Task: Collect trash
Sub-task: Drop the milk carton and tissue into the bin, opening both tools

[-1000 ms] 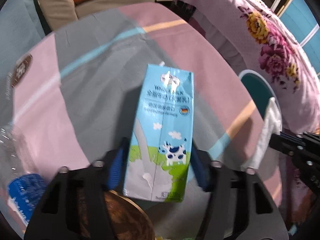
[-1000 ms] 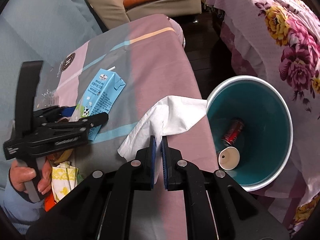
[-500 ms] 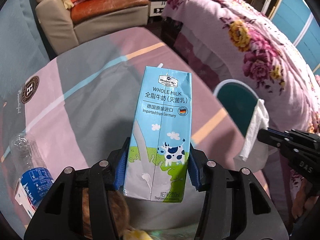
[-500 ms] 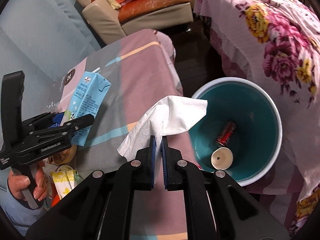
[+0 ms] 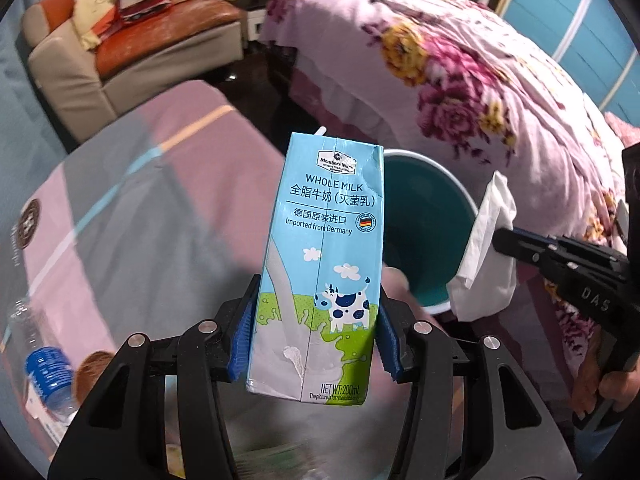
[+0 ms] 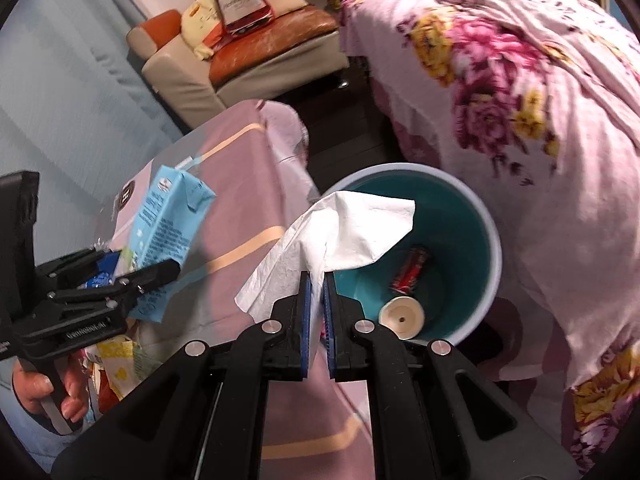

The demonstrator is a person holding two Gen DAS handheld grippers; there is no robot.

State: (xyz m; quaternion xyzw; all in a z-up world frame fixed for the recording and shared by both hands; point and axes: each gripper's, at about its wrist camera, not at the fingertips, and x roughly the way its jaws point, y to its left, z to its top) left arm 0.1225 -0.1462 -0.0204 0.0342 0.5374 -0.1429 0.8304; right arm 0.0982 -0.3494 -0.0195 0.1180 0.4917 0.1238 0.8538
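Observation:
My left gripper (image 5: 314, 330) is shut on a light blue whole-milk carton (image 5: 324, 256) and holds it upright in the air, above the table's right edge. The carton also shows in the right wrist view (image 6: 168, 228). My right gripper (image 6: 316, 304) is shut on a white paper napkin (image 6: 340, 224) and holds it over the near rim of a teal trash bin (image 6: 476, 216). The bin (image 5: 424, 216) stands on the floor beside the table and holds a red can (image 6: 412, 270) and a paper cup (image 6: 402, 316).
The table wears a pink and grey cloth (image 5: 160, 208). A plastic water bottle (image 5: 40, 364) and a brown bowl (image 5: 90, 374) lie at its left. Yellow wrappers (image 6: 116, 364) lie near the left hand. A floral bedspread (image 6: 540, 120) hangs right of the bin; a sofa (image 5: 132, 40) stands behind.
Both grippers have risen and moved right toward the bin. The carton has left the tabletop and now hangs in front of the bin. The napkin has moved over the bin's rim.

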